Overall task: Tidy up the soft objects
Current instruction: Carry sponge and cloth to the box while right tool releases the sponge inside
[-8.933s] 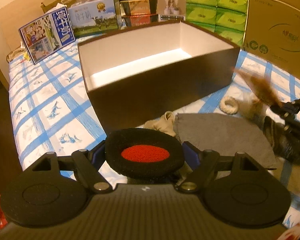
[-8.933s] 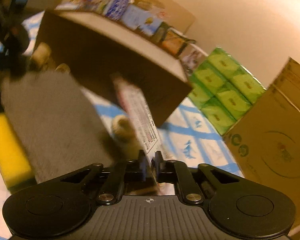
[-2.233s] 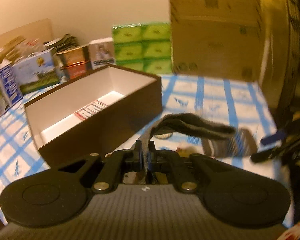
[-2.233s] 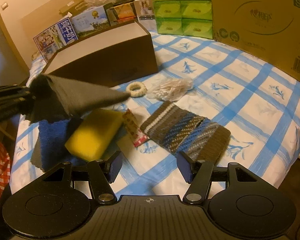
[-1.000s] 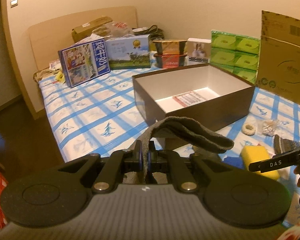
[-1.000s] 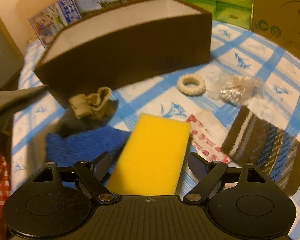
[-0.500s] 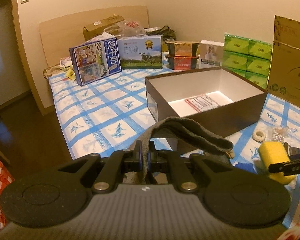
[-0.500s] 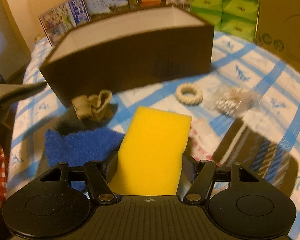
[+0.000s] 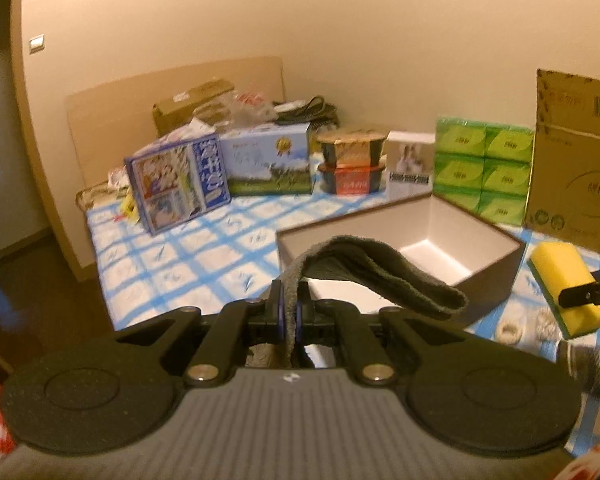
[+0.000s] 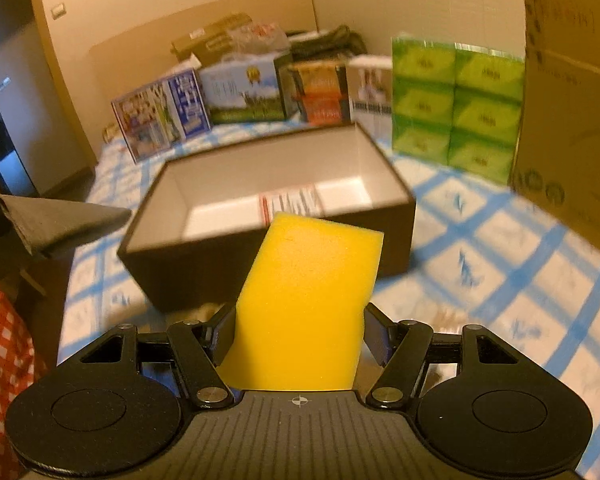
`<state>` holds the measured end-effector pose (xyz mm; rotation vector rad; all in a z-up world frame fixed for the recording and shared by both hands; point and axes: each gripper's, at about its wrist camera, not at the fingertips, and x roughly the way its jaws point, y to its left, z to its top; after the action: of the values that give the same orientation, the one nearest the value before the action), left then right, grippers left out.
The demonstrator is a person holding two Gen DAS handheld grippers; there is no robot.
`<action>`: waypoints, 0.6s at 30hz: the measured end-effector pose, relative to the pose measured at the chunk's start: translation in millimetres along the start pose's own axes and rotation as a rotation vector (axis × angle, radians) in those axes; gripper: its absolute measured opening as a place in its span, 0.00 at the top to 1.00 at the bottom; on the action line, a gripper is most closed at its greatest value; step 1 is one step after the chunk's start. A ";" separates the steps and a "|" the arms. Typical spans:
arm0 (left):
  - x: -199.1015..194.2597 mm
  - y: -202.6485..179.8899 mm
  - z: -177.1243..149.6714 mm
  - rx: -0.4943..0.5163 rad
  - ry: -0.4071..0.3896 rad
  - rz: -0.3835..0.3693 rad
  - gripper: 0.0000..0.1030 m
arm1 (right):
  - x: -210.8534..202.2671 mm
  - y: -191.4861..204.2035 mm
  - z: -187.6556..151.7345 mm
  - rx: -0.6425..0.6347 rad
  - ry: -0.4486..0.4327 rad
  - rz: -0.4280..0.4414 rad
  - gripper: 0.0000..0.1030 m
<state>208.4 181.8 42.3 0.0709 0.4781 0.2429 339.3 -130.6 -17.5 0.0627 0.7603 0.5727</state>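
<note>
midway: left hand-held gripper point(image 9: 288, 314) pinches a grey felt cloth point(image 9: 380, 272), right hand-held gripper point(image 10: 300, 338) clamps a yellow foam sponge point(image 10: 308, 288); the brown cardboard box point(image 10: 220, 272) holds only a packet point(image 10: 290, 200).

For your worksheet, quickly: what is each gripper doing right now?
Left gripper: shut on the grey cloth.
Right gripper: shut on the yellow sponge.
</note>
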 end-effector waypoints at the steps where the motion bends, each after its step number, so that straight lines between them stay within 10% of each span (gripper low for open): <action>1: 3.1 -3.1 6.1 -0.002 -0.006 -0.003 0.95 | -0.4 -1.1 6.5 -0.004 -0.014 0.001 0.36; 18: 90.4 -46.2 80.6 -0.064 0.011 -0.093 0.95 | 36.7 -12.3 99.4 -0.071 -0.121 0.058 0.36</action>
<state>333.4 158.6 67.6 -0.0149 0.4832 0.1674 432.6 -107.5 28.7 0.0534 0.6218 0.6450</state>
